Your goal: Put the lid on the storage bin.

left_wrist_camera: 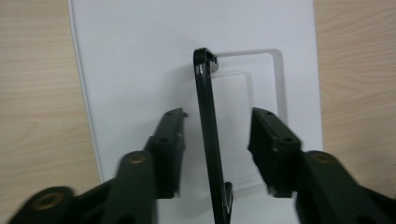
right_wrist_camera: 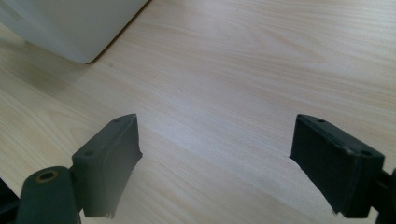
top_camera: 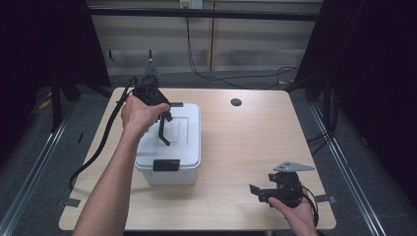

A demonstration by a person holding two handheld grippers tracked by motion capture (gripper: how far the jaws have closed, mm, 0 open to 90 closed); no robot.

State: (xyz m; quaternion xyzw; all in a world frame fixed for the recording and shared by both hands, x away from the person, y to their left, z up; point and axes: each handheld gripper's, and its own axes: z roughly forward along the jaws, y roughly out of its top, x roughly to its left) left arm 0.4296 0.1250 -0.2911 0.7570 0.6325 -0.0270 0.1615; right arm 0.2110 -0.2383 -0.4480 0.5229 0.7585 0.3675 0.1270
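two grippers apart | left gripper (left_wrist_camera: 217,135) straddles thin black handle (left_wrist_camera: 208,135) | smooth white box (top_camera: 189,132) | right gripper (right_wrist_camera: 215,163)

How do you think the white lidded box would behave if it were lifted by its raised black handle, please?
The white lidded box looks like thin plastic, so probably light for its size. Its black handle is a slim hinged bar standing up between the open left tongs; the box may swing beneath it. The lid's black latches appear closed, so it should stay on.
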